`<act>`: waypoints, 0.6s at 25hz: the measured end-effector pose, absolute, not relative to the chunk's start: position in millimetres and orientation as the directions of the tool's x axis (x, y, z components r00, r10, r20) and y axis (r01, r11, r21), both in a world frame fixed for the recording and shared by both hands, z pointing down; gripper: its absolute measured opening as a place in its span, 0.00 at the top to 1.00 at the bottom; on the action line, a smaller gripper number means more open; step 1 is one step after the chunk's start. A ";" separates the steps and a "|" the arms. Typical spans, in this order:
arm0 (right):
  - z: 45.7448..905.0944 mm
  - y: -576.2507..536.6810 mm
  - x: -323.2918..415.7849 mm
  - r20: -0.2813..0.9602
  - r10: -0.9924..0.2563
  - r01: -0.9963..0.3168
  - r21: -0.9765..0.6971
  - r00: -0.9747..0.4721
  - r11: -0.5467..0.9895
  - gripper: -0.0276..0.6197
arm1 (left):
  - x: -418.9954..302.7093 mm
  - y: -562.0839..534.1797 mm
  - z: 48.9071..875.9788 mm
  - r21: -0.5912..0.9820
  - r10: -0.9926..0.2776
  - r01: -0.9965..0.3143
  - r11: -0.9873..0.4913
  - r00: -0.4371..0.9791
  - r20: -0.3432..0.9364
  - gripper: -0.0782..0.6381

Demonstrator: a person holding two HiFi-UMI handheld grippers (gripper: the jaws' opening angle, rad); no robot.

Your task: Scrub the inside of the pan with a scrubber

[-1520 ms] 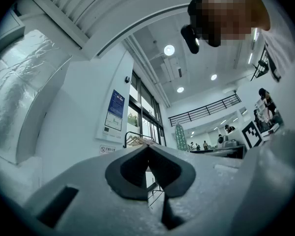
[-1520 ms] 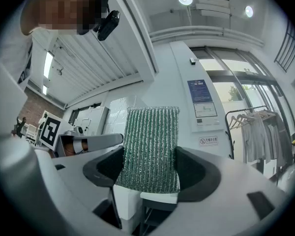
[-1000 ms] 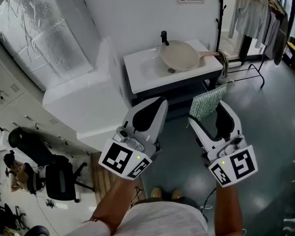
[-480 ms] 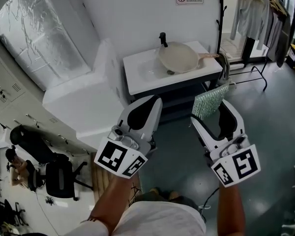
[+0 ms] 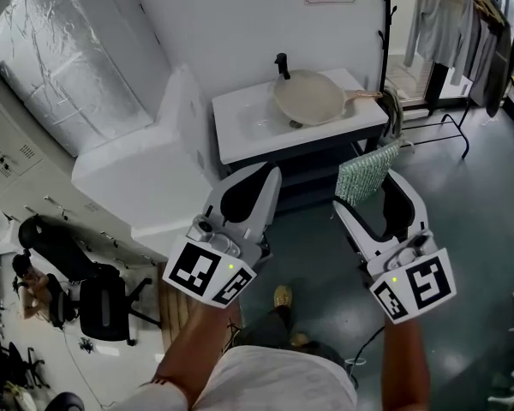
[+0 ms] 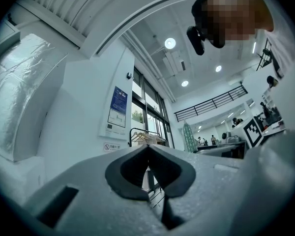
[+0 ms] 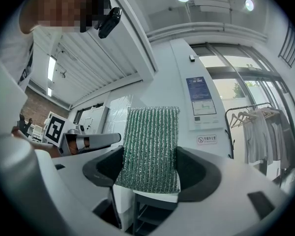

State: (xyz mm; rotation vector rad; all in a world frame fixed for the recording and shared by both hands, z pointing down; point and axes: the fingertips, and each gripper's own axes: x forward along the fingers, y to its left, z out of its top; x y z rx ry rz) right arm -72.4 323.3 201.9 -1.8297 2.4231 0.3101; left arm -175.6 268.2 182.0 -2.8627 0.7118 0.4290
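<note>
A beige pan (image 5: 308, 97) lies in the white sink (image 5: 240, 131) ahead, its wooden handle (image 5: 367, 95) pointing right. I stand back from it on the floor. My right gripper (image 5: 366, 188) is shut on a green ribbed scrubber (image 5: 362, 172) (image 7: 150, 149), which sticks up from between the jaws. My left gripper (image 5: 255, 187) is shut with nothing in it; its dark pads (image 6: 148, 171) meet in the left gripper view. Both grippers are held side by side below the sink front, well short of the pan.
A black tap (image 5: 282, 64) stands behind the pan. A white block-shaped unit (image 5: 146, 174) adjoins the sink on the left. A clothes rack with hanging garments (image 5: 450, 24) is at the right. An office chair (image 5: 103, 306) sits at lower left.
Both grippers have kept their place and hold. The view has shifted slightly, and my foot now shows on the floor between the arms.
</note>
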 end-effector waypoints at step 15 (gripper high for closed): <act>204.8 200.5 -16.2 -0.175 -0.944 -0.958 0.121 -0.279 0.260 0.43 | -125.1 142.4 184.7 -0.108 -0.447 -0.502 -0.858 0.834 -0.323 0.87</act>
